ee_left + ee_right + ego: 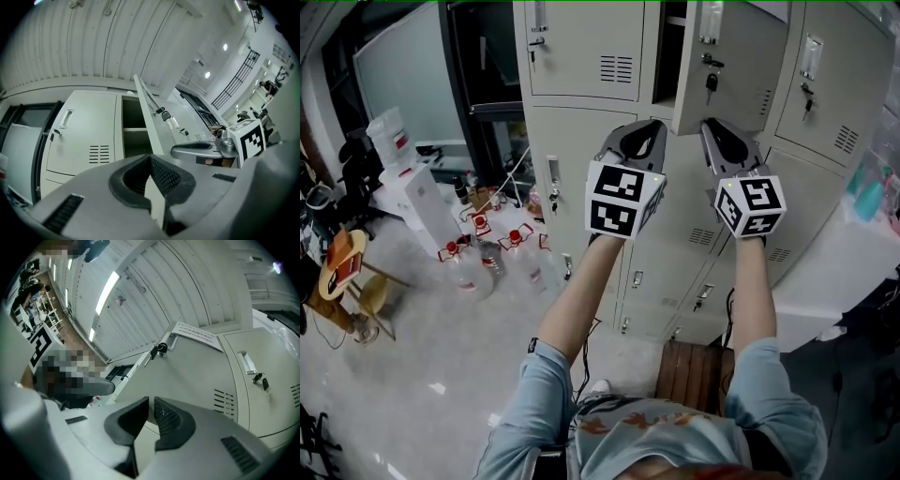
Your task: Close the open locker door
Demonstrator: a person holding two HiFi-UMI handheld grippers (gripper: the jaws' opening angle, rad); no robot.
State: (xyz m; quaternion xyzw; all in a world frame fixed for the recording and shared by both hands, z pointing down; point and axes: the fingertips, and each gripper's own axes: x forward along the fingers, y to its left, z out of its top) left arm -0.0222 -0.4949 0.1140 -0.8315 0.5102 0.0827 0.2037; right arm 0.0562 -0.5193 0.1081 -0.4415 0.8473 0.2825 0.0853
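A beige locker door (731,66) in the top row stands swung outward, with a key (711,82) hanging in its lock. Beside it is the dark open compartment (670,52). Both grippers are raised just below the door's lower edge and touch nothing. My left gripper (649,133) is shut and empty under the compartment. Its own view shows the door (157,126) edge-on, the compartment (133,133) and the gripper (150,161). My right gripper (714,131) is shut and empty below the door's outer face. The right gripper (151,405) faces the door (192,376) and its key (161,348).
Closed lockers (581,47) fill the wall around the open one. Several water bottles (478,267) and a water dispenser (417,192) stand on the floor at left. A wooden stool (689,370) sits by my legs. A white table (844,272) is at right.
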